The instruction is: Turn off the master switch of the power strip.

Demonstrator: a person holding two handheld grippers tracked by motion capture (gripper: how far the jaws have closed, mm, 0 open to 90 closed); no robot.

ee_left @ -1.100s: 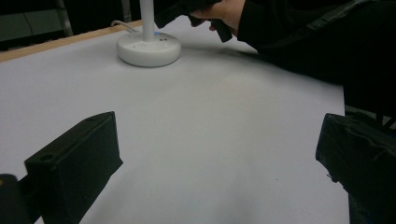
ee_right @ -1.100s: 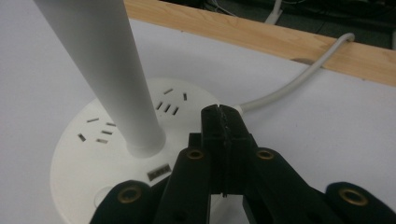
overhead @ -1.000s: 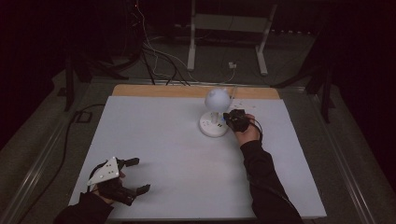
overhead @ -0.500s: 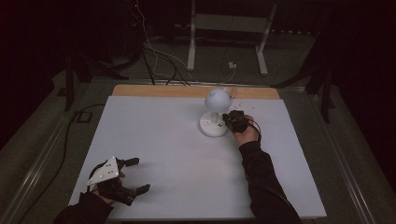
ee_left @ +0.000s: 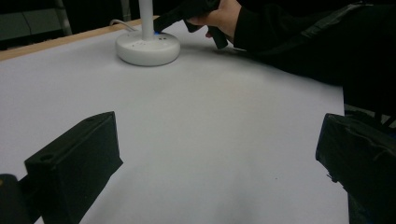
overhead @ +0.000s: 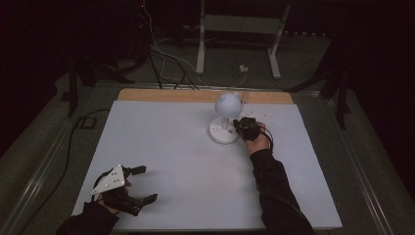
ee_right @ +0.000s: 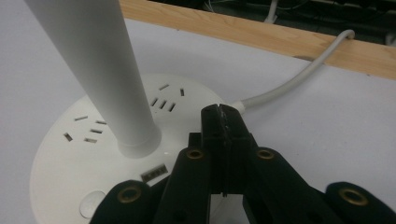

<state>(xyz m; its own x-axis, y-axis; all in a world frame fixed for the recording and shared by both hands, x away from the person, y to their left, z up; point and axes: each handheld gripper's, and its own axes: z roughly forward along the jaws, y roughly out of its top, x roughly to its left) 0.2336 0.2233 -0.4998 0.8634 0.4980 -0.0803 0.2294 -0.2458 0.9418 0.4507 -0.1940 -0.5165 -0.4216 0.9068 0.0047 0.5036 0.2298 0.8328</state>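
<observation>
A white lamp with a round head (overhead: 228, 103) stands at the far middle of the table. Its disc base (overhead: 222, 133) (ee_left: 147, 48) (ee_right: 70, 158) carries several socket slots, and its stem (ee_right: 102, 70) rises from the middle. My right gripper (overhead: 238, 126) (ee_right: 222, 116) is shut with nothing between its jaws. Its tips hang over the base's right side, close beside the stem; I cannot tell whether they touch it. The left gripper view shows that right gripper (ee_left: 163, 23) reaching the base from the right. My left gripper (overhead: 145, 184) (ee_left: 217, 140) rests open near the table's front left corner, holding nothing.
The table is covered with a white sheet (overhead: 176, 161), and a wooden strip (overhead: 195, 95) (ee_right: 280, 37) runs along its far edge. The lamp's white cable (ee_right: 289, 84) leads off over that edge. Stands and cables (overhead: 166, 63) sit on the dark floor beyond.
</observation>
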